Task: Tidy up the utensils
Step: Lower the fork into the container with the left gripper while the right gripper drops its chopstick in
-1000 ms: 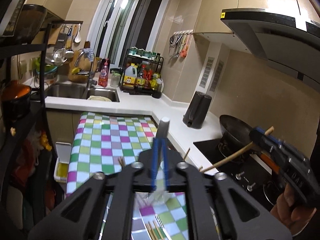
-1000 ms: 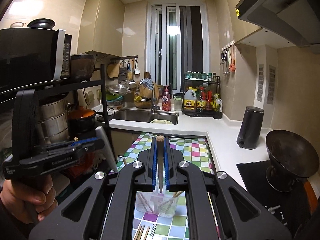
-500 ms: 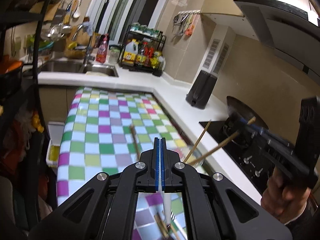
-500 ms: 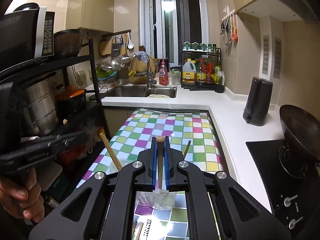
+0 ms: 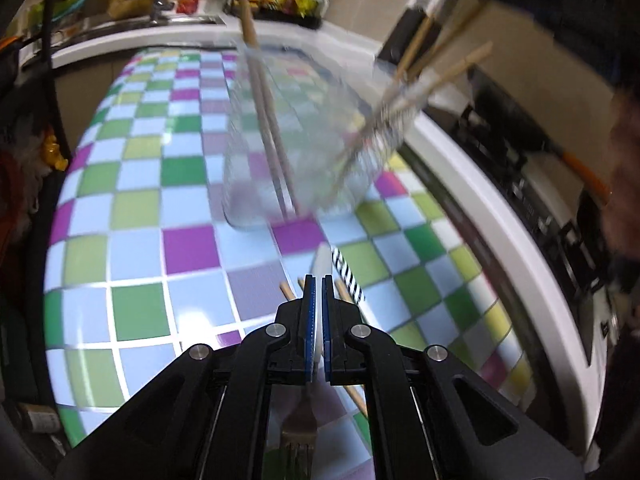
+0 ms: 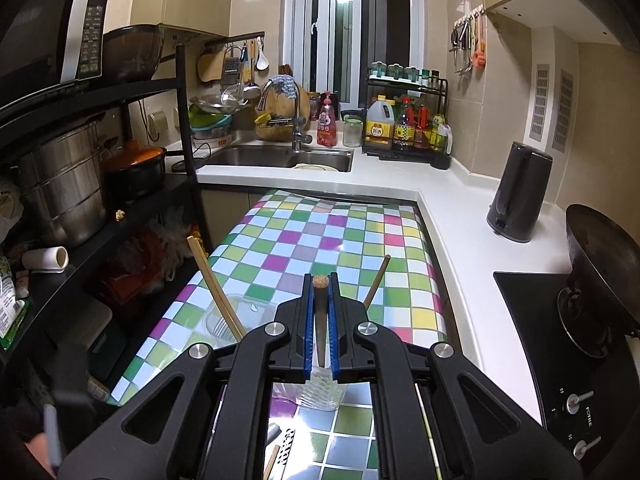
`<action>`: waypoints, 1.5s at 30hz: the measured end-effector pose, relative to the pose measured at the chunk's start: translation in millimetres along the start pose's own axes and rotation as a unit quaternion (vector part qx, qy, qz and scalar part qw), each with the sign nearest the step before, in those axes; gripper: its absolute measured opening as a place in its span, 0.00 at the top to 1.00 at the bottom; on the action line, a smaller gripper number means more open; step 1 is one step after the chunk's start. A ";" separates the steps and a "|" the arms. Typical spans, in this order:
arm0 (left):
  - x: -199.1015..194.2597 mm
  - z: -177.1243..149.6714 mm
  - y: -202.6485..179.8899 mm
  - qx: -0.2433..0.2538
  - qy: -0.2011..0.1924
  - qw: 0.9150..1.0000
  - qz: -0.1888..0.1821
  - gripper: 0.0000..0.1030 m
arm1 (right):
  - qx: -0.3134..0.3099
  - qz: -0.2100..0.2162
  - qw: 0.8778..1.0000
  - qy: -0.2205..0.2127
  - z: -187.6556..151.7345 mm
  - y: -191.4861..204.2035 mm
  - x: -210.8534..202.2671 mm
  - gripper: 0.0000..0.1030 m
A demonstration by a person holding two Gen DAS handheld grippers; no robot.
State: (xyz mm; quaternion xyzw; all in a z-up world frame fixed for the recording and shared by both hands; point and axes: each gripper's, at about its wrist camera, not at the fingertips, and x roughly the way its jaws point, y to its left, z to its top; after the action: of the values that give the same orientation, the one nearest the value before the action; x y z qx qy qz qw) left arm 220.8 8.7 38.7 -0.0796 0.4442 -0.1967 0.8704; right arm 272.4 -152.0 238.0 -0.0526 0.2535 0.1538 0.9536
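Note:
A clear plastic cup (image 5: 296, 140) stands on the checkered tablecloth (image 5: 132, 184) and holds several wooden chopsticks (image 5: 264, 112). My left gripper (image 5: 318, 280) is shut on a fork with a white handle (image 5: 322, 268), its tines (image 5: 298, 446) hanging low beneath the fingers, just before the cup. My right gripper (image 6: 320, 280) is shut on a wooden chopstick (image 6: 319, 320) held over the cup (image 6: 322, 394). More chopsticks (image 6: 216, 288) lean out of the cup. A striped straw (image 5: 348, 276) and loose chopsticks (image 5: 352, 392) lie on the cloth.
A white counter (image 6: 452, 216) runs along the right with a black kettle (image 6: 518, 192), a wok (image 6: 604, 264) and a black hob (image 6: 560, 360). A sink (image 6: 280, 158) is at the back. A black shelf rack with pots (image 6: 64, 188) stands on the left.
My left gripper has tilted down and moved close to the cup, still holding the fork. My right gripper has lowered slightly over the cup with its chopstick.

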 end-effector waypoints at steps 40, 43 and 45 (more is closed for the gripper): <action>-133.1 85.2 -34.7 0.036 -0.114 0.990 0.075 0.85 | 0.003 0.000 1.000 -0.004 4.9 -5.6 -23.9 0.94; -155.0 110.7 -45.8 0.049 -0.139 0.986 0.076 0.85 | 0.004 -0.001 1.000 -0.004 5.5 -6.7 -24.3 0.94; -167.2 128.9 -54.3 0.059 -0.155 0.983 0.073 0.85 | 0.008 0.000 1.000 -0.004 7.9 -8.5 -25.6 0.94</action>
State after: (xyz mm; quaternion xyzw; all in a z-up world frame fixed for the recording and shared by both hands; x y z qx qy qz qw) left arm 221.5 23.7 256.2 -0.0247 0.2960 -0.1438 0.9440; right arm 257.8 -165.5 257.9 -0.0447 0.2507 0.1520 0.9550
